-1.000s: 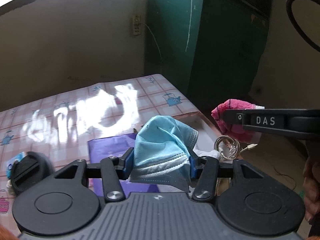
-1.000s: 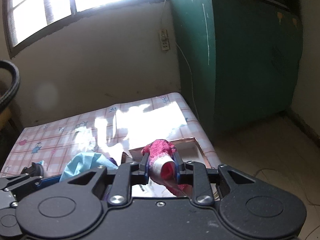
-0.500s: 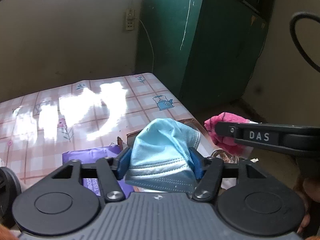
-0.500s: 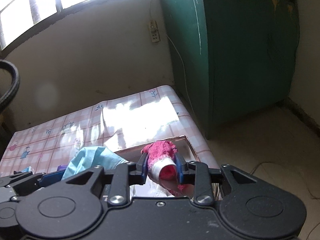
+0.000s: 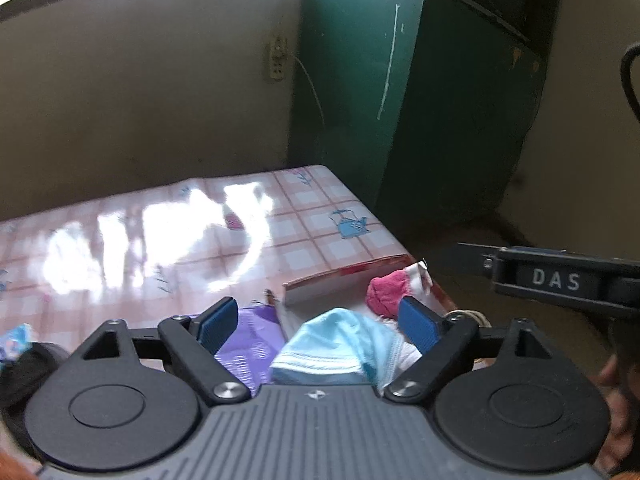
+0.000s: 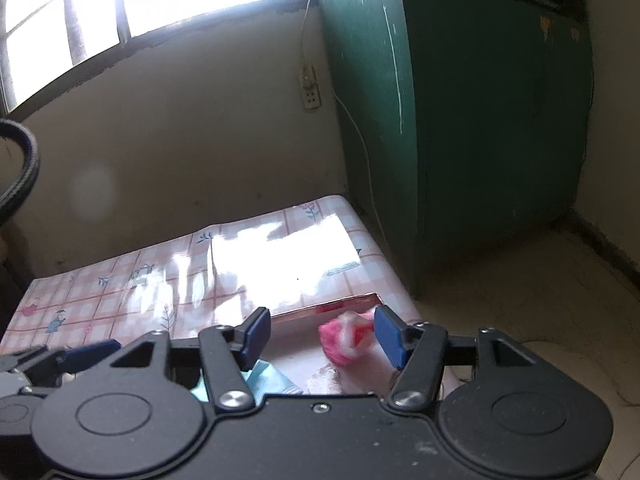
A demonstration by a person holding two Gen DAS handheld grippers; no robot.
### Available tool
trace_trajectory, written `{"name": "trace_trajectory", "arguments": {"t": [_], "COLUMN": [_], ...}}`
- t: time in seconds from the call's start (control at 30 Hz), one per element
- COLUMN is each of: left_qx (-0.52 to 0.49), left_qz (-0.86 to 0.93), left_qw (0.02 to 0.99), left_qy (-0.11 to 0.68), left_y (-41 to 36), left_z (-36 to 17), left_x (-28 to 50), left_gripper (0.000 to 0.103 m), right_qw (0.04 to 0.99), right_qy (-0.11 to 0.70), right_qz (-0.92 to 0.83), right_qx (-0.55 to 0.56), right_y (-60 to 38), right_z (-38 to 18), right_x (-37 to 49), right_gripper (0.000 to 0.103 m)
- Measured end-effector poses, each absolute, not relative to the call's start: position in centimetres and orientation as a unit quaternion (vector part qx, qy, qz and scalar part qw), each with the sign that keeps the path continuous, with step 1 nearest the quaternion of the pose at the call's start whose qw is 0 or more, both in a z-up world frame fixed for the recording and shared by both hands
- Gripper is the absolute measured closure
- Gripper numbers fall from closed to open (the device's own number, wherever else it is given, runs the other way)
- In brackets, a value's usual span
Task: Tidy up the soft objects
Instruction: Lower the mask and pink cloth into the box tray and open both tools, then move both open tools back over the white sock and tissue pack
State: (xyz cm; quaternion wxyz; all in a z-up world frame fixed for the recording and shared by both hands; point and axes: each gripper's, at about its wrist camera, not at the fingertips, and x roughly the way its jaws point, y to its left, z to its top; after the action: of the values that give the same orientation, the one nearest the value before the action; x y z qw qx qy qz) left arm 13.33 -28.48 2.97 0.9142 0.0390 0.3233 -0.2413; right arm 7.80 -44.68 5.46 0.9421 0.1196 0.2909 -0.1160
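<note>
Progress looks good at this moment: two soft things seem already delivered to the shallow box (image 5: 344,280) with the reddish rim, which stands on the checked worktop (image 5: 160,232) near its right edge. I take this box as the landmark.

The blue face mask (image 5: 340,350) lies at the near side of the box, partly over its near edge as far as I can judge. The pink cloth (image 5: 388,292) with a white label lies inside the box, close to its far right corner. In the right wrist view this cloth (image 6: 346,338) is blurred, so it may be falling or just landing; I cannot say this for sure.

The left gripper (image 5: 320,326) has just been opening and its blue fingers (image 5: 418,324) now stand wide. The mask is between them and lower, and neither finger presses on it. The right gripper (image 6: 324,336) has also just been opening; its fingers (image 6: 390,336) stand moderately apart, with the pink cloth between them and nearer to the right one, and no pad presses it.

Left of the box a purple packet (image 5: 244,344) lies flat just beside the wall of the box. Farther left of the box, at the picture edge, a small light-blue item (image 5: 14,344) rests by a black round object (image 5: 28,372). If this light-blue piece is soft, it probably remains to be collected, so the task is likely not finished.
</note>
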Motion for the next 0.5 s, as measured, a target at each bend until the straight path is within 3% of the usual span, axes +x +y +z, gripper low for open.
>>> {"name": "trace_trajectory", "arguments": {"t": [0.5], "left_qx": [0.068], "left_qz": [-0.154], "left_qw": [0.933], "left_qy": [0.317], "left_y": [-23.0], "left_z": [5.9], "left_x": [8.8], "left_gripper": [0.009], "right_qw": [0.951], "right_qy": [0.282], "right_qz": [-0.086], "right_qx": [0.094], "right_y": [-38.7], "right_z": [8.5], "right_x": [2.7], "right_gripper": [0.025]}}
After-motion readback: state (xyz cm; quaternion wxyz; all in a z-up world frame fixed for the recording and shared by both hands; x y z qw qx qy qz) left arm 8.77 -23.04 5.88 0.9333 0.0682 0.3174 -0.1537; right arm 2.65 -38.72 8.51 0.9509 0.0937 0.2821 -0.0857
